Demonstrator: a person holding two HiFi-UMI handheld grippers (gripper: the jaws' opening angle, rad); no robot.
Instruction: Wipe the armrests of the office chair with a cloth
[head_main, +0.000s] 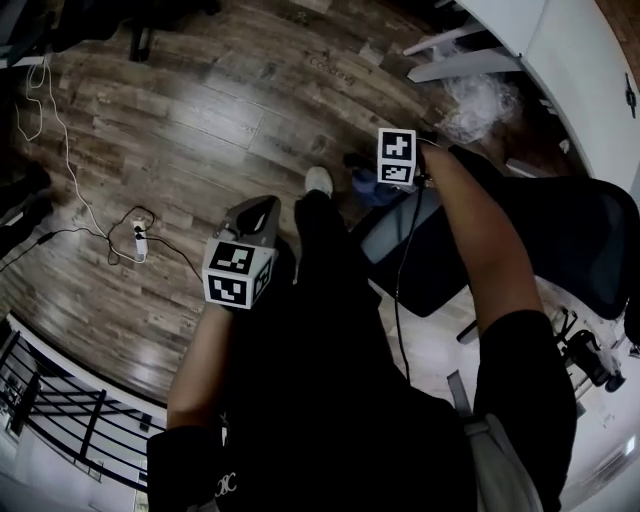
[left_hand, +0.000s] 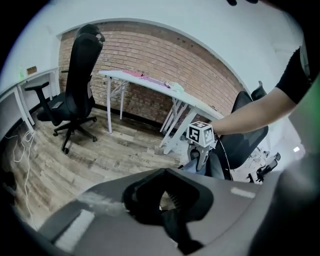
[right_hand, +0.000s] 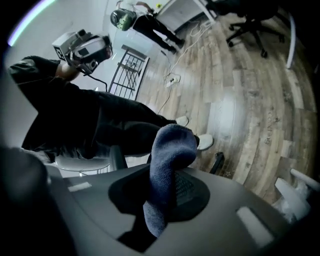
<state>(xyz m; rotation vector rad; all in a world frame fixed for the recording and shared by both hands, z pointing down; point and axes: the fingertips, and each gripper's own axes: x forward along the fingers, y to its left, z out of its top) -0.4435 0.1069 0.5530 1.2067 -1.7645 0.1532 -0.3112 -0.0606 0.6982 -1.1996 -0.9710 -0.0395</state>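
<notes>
In the head view the right gripper (head_main: 392, 172) hangs just beside the front edge of the office chair (head_main: 570, 240) seat, with the blue cloth (head_main: 368, 188) under it. The left gripper (head_main: 262, 212) is well apart, over the wooden floor (head_main: 180, 120).

The left gripper view shows its jaws drawn together on nothing.

In the right gripper view the jaws are clamped on the cloth, which bulges up between them and touches no chair part.

I cannot pick out either armrest, so by my reading the wiping is all left to do.
</notes>
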